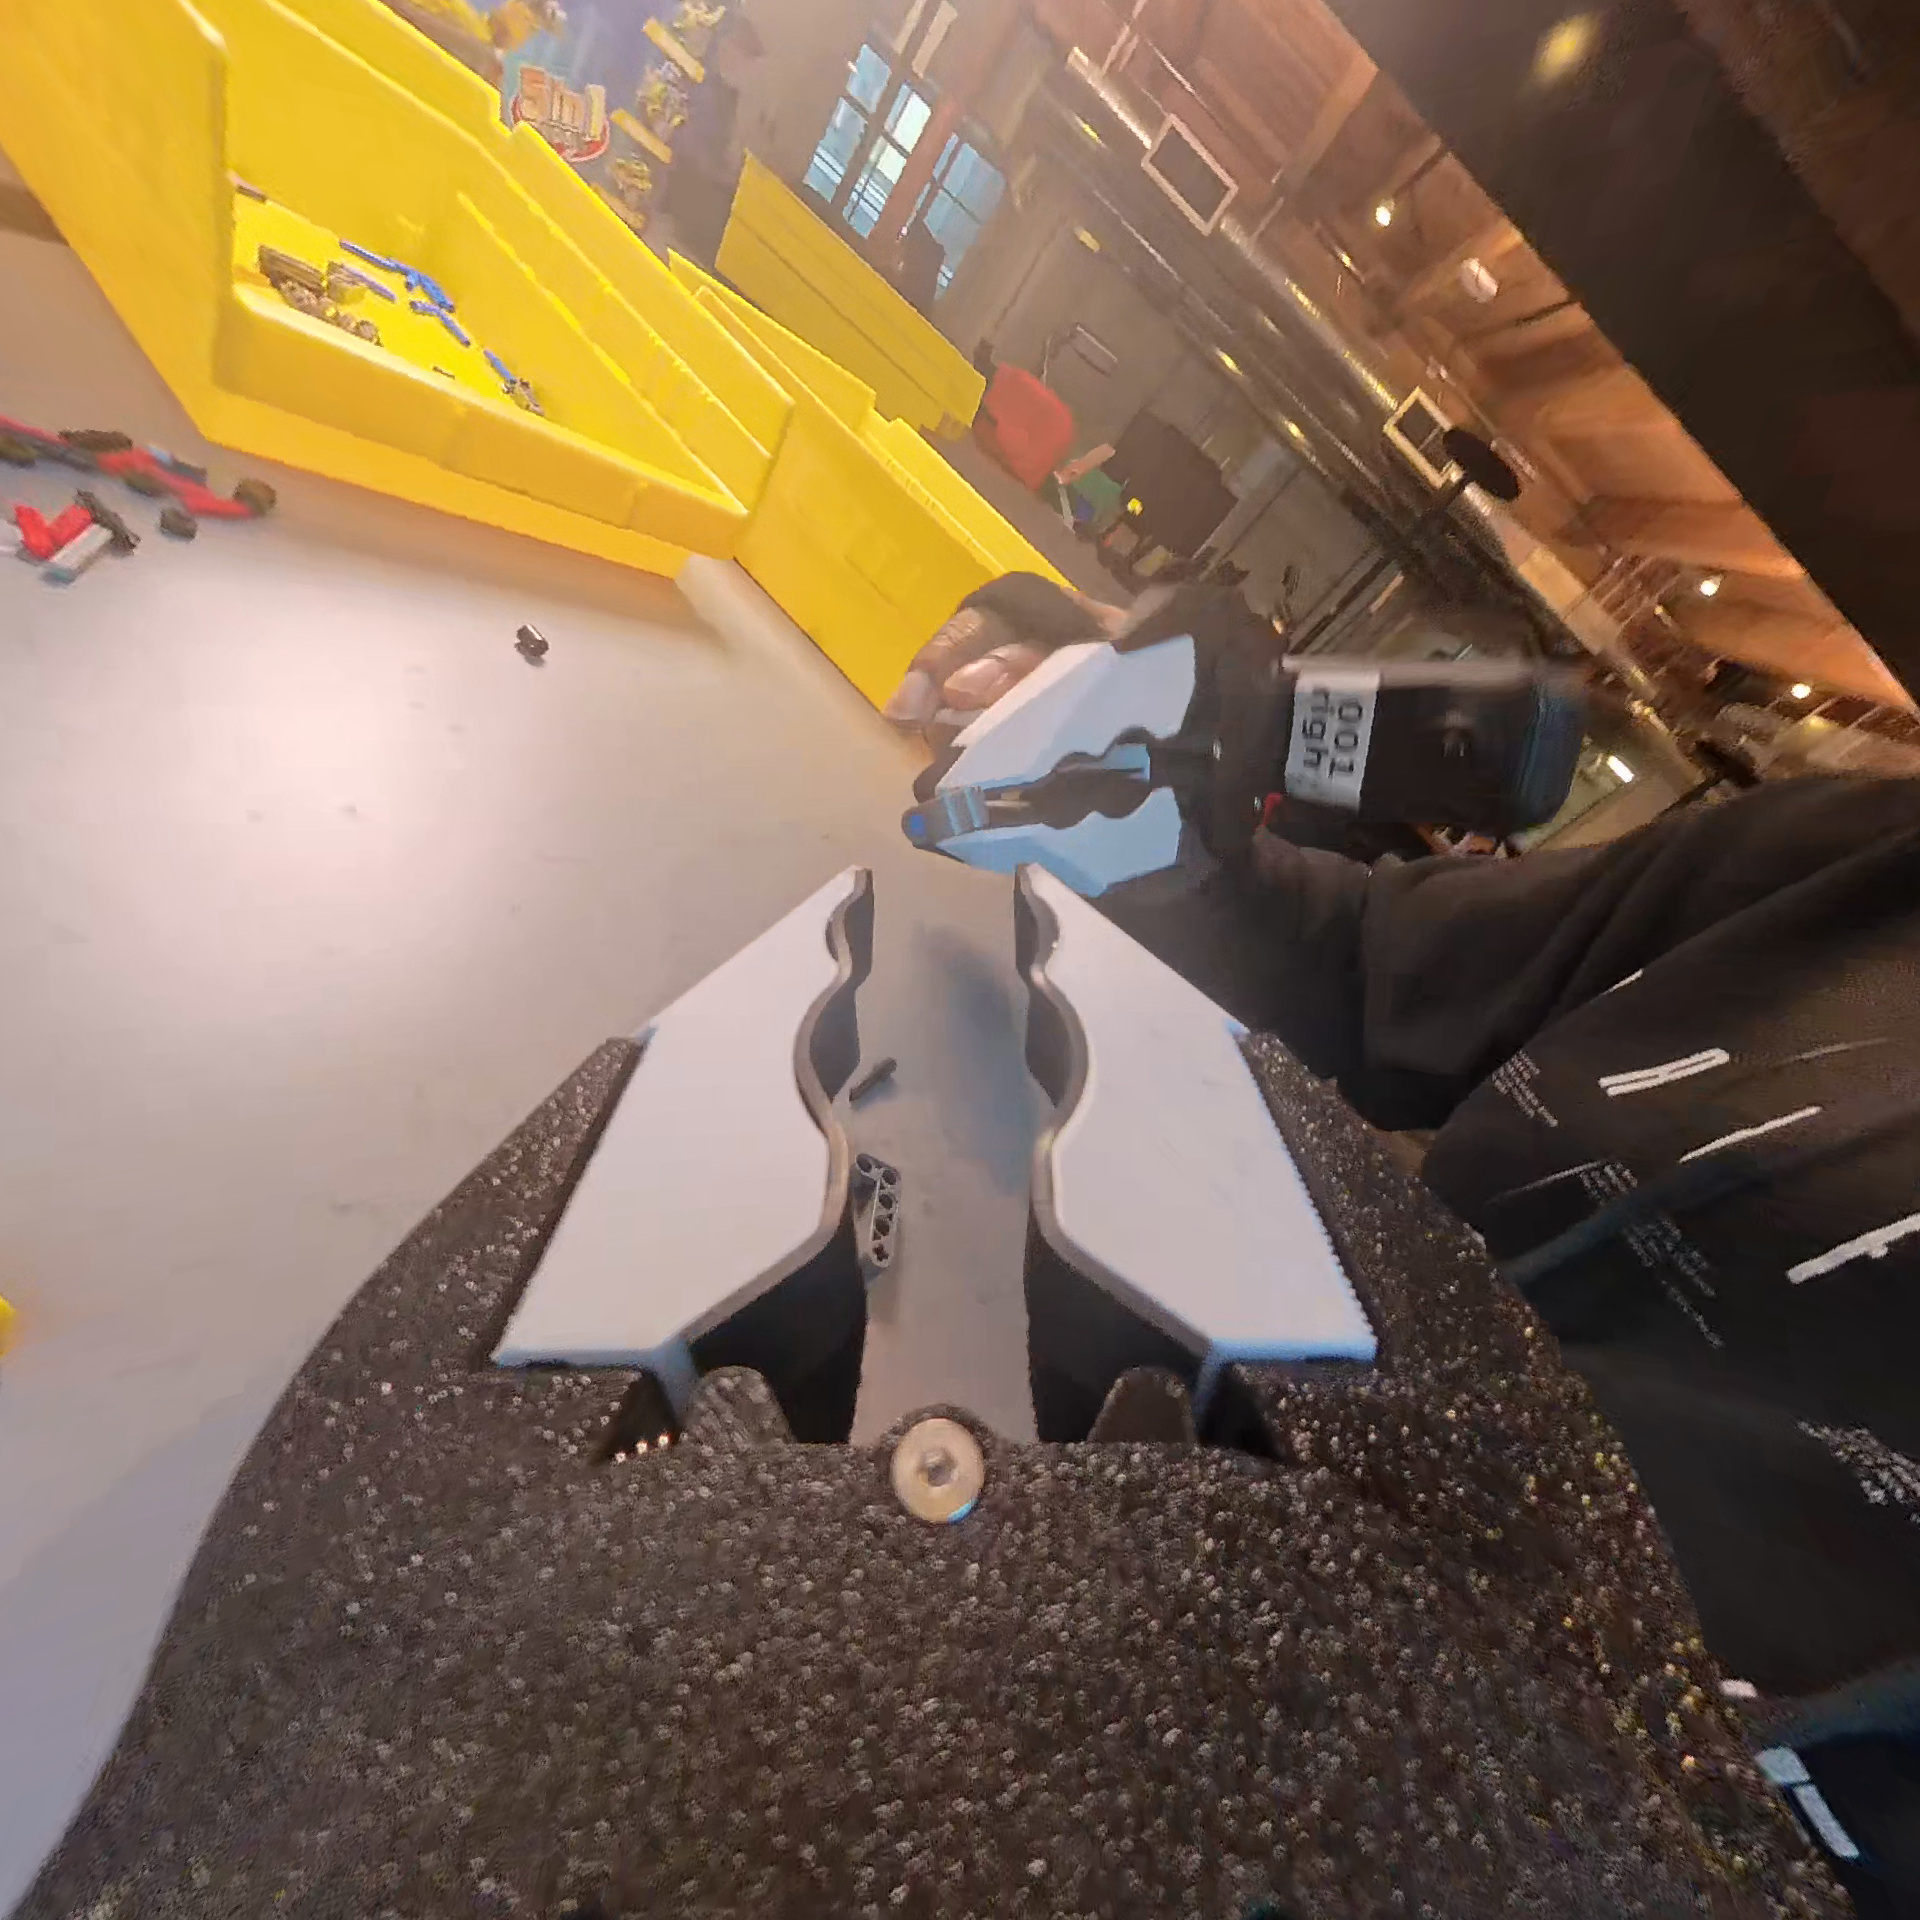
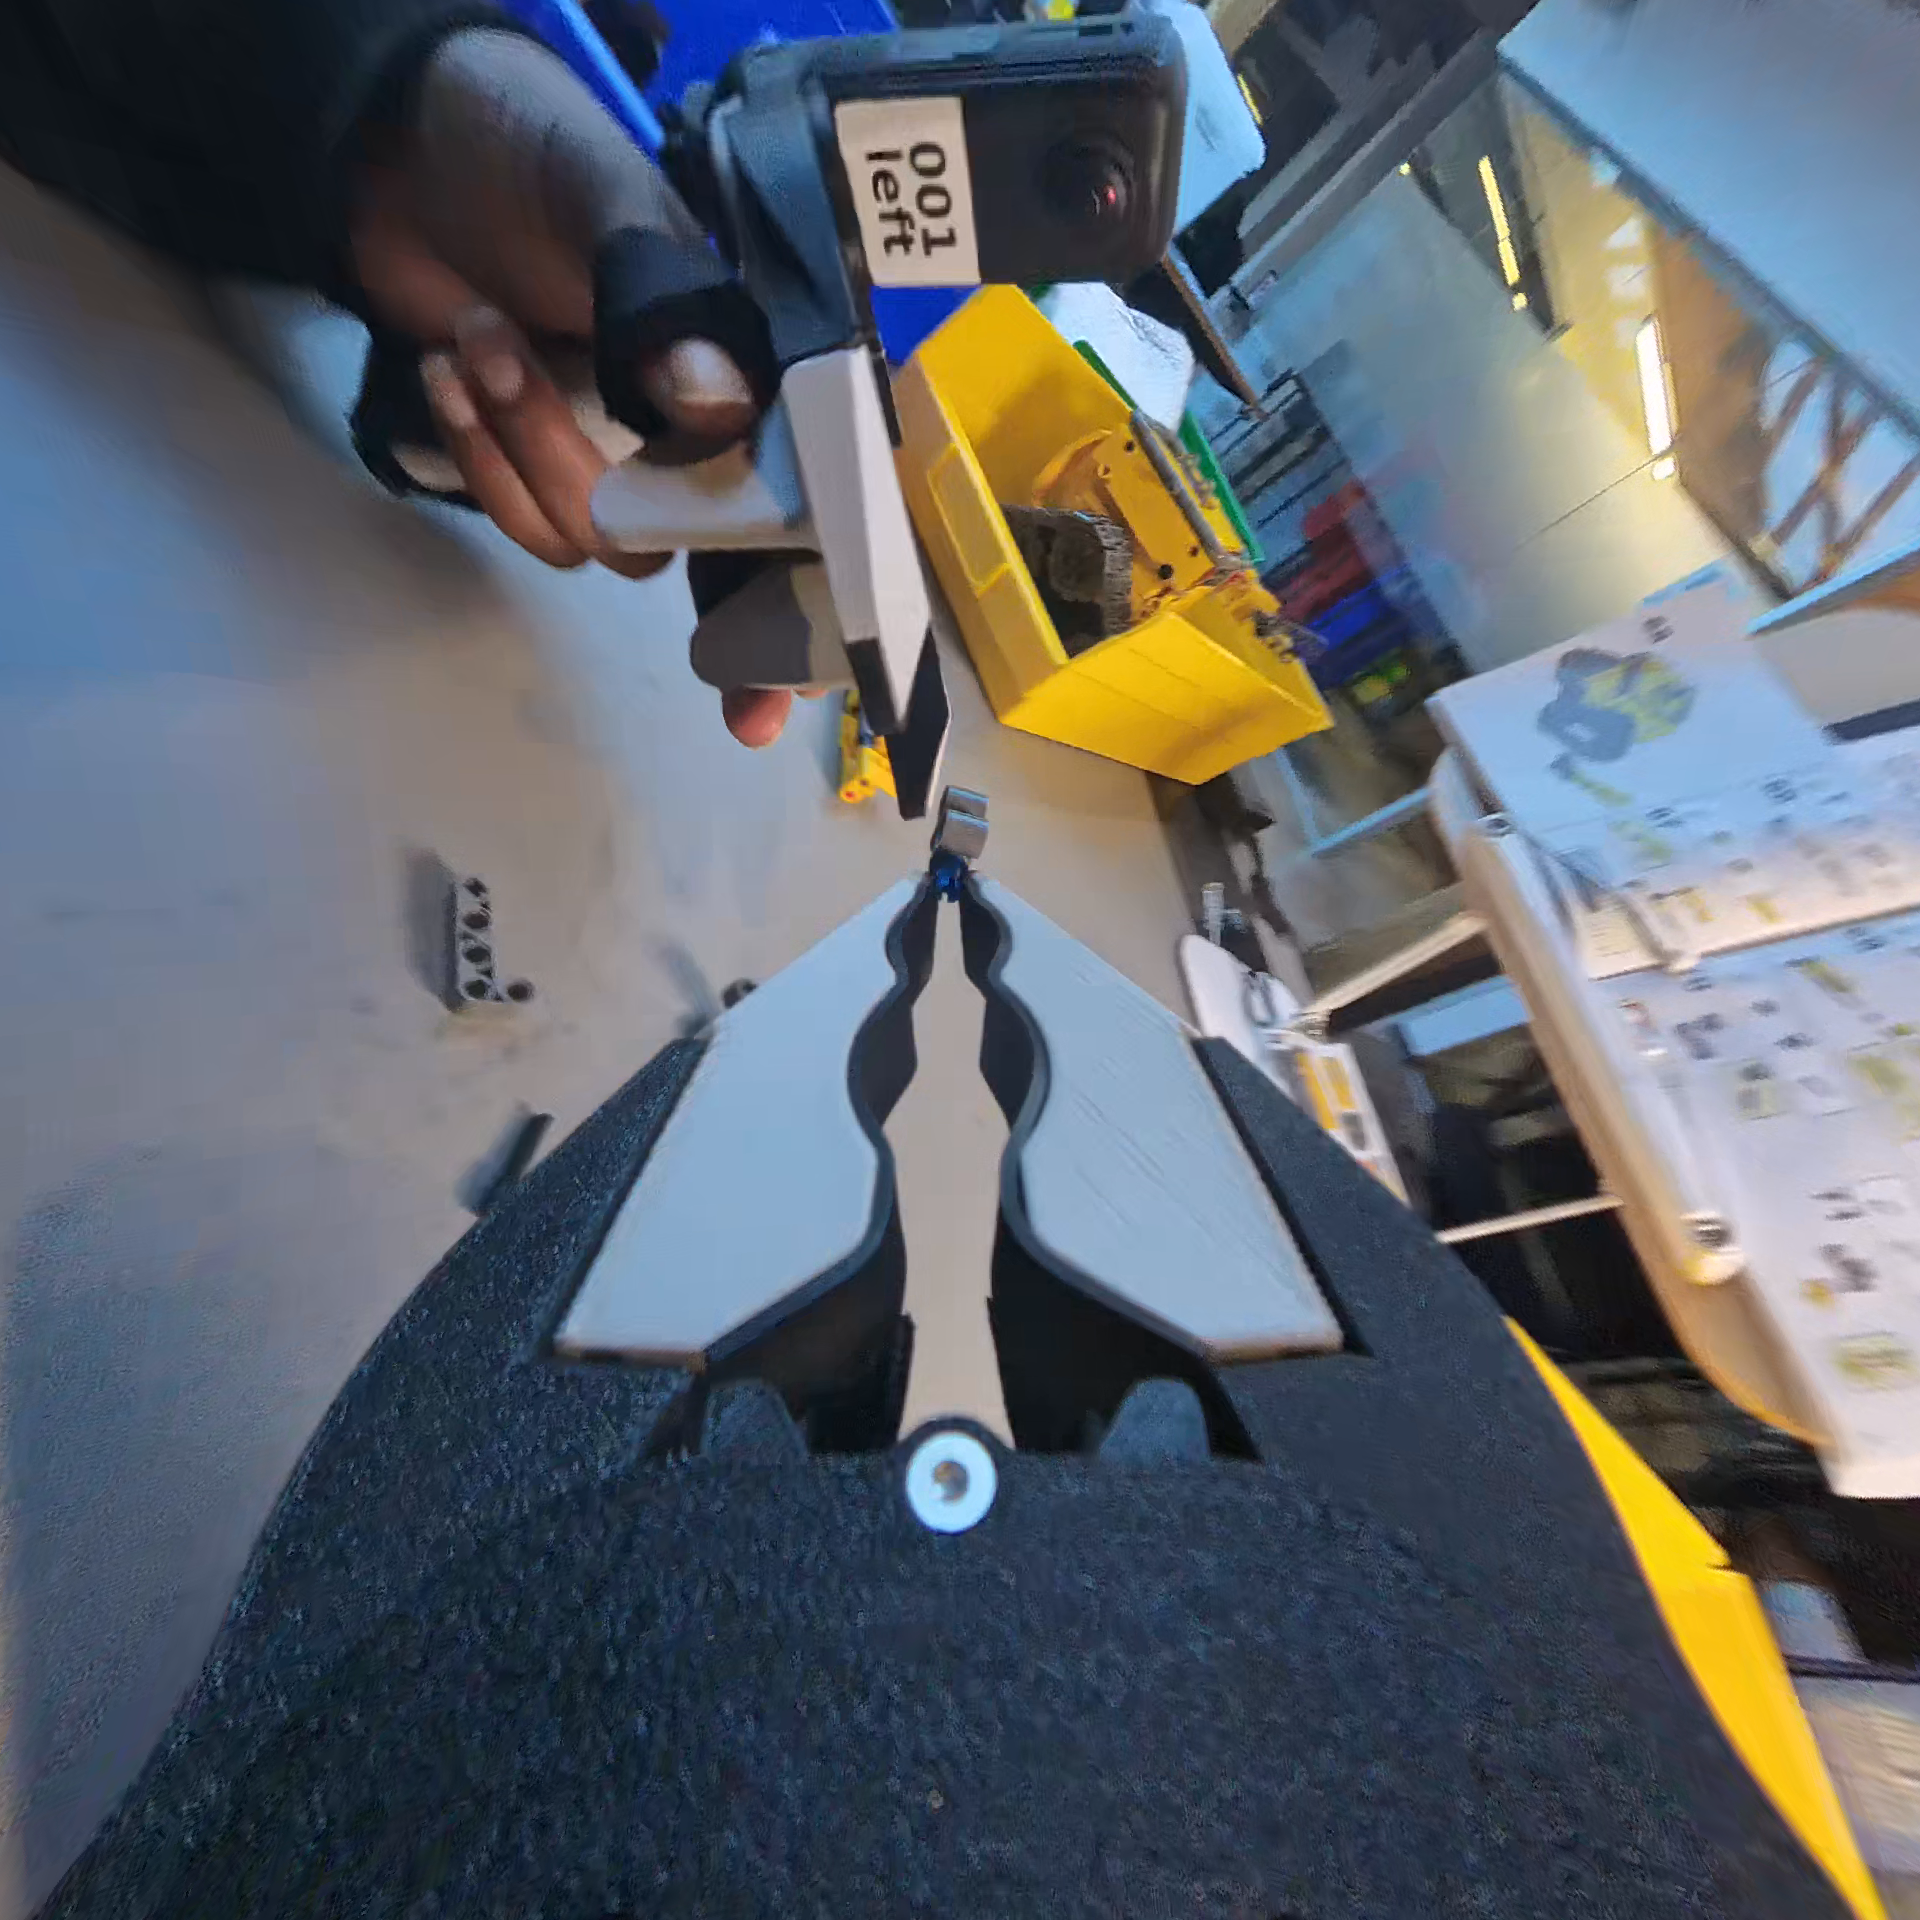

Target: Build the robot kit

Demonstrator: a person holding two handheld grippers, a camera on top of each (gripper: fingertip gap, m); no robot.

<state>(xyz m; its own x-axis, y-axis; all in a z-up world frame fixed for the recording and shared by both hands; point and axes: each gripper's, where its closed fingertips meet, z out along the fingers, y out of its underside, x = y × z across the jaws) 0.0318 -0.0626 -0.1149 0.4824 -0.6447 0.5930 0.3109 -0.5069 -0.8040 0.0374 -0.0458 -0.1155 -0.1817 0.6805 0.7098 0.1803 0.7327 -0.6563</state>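
Right gripper (image 2: 948, 883) clenched on small grey piece with blue pin (image 2: 956, 831), above bench (image 1: 312, 831). Left gripper (image 1: 940, 883) released, empty, over grey holed beam (image 1: 878, 1210). Piece looked light, rigid, slippery; pinch flat sides.

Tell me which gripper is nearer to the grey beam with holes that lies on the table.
Left. The left gripper is open above the grey beam, which lies between its fingers. The right gripper is farther off, beyond the left gripper's tips, shut on a small blue-and-grey piece.

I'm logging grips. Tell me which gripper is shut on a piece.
The right gripper: its tips pinch a small grey-and-blue piece. The left gripper is open, holding nothing.
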